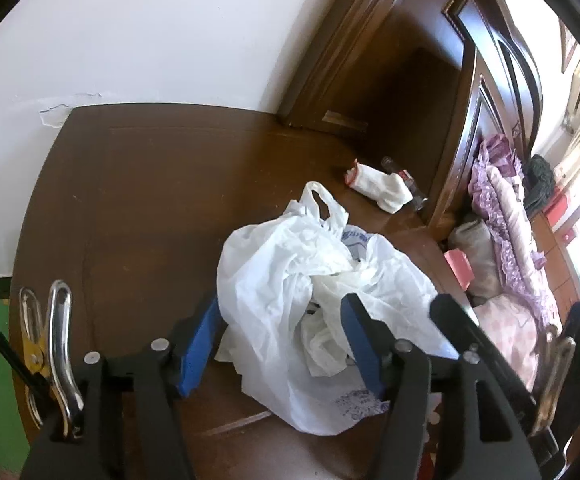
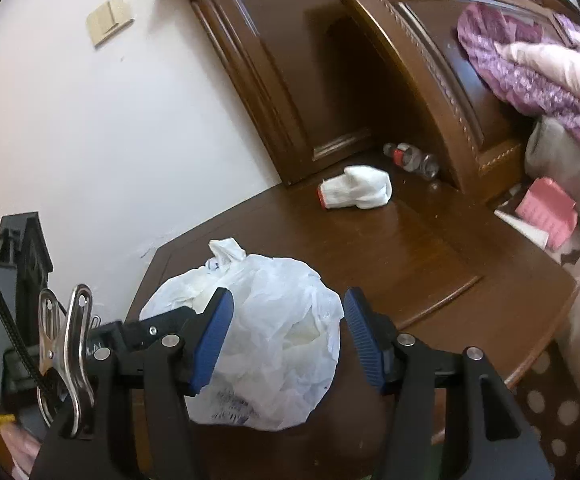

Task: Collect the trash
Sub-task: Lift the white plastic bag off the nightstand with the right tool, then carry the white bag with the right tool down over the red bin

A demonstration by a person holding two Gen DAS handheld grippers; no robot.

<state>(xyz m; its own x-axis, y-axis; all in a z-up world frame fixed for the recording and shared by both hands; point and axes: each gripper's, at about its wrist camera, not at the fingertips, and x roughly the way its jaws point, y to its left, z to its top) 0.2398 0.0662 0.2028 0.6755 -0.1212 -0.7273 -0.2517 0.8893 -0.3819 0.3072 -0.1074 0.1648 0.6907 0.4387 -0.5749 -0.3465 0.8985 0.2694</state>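
Note:
A crumpled white plastic bag [image 1: 290,280] [image 2: 274,320] lies slumped on the brown wooden nightstand [image 1: 138,200] [image 2: 429,264]. My left gripper [image 1: 280,340] is open, its blue pads [image 1: 200,344] standing on either side of the bag's near part without squeezing it. My right gripper [image 2: 288,340] is also open around the bag, with a gap showing at its right pad [image 2: 363,340]. Farther back lie a rolled white cloth piece with a red band [image 1: 377,188] [image 2: 355,192] and an empty clear bottle with a red label [image 1: 407,184] [image 2: 411,158].
A carved dark wood headboard [image 1: 485,92] [image 2: 429,60] rises behind the nightstand. To the right is a bed with purple and pink bedding [image 1: 505,216] [image 2: 537,76], and a pink box [image 1: 457,268] [image 2: 545,212] in the gap. A white wall [image 1: 130,40] is on the left.

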